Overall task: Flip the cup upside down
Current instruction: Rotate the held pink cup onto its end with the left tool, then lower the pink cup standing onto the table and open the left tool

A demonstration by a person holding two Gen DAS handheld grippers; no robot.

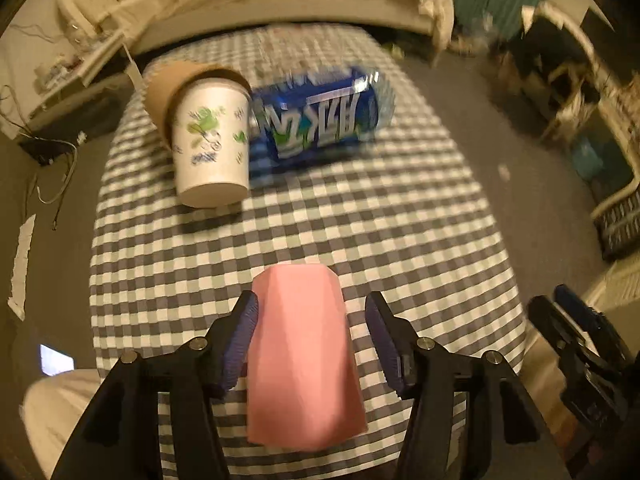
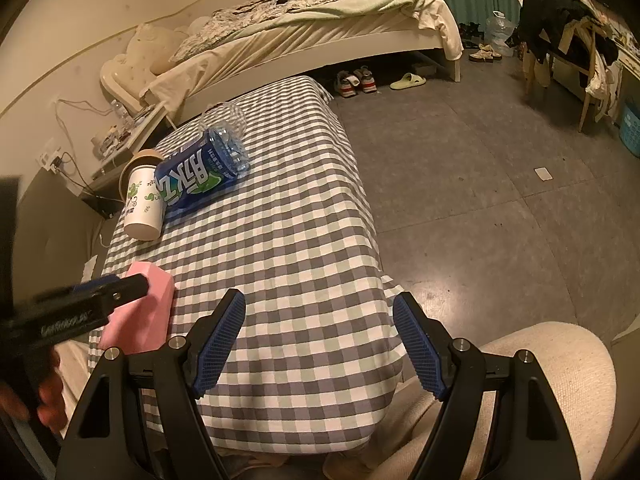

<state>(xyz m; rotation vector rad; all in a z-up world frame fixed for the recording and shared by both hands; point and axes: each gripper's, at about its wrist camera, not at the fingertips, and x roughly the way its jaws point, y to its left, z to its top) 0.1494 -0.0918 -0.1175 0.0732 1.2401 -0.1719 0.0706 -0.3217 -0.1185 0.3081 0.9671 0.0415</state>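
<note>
A pink faceted cup [image 1: 304,356] stands on the checkered table [image 1: 400,220] with its narrower closed end up. My left gripper [image 1: 312,308] is open around it: the left pad [image 1: 242,336] touches or nearly touches its side, the right pad [image 1: 382,340] stands apart. The cup also shows in the right wrist view [image 2: 148,312], partly hidden by the left gripper [image 2: 100,292]. My right gripper [image 2: 319,312] is open and empty over the table's near right corner.
A white printed paper cup [image 1: 210,140] with a brown sleeve and a blue-labelled water bottle [image 1: 320,116] lie on their sides at the table's far left. A bed [image 2: 320,24] stands beyond. Bare floor [image 2: 500,180] lies to the right, a cushioned seat [image 2: 540,380] is near.
</note>
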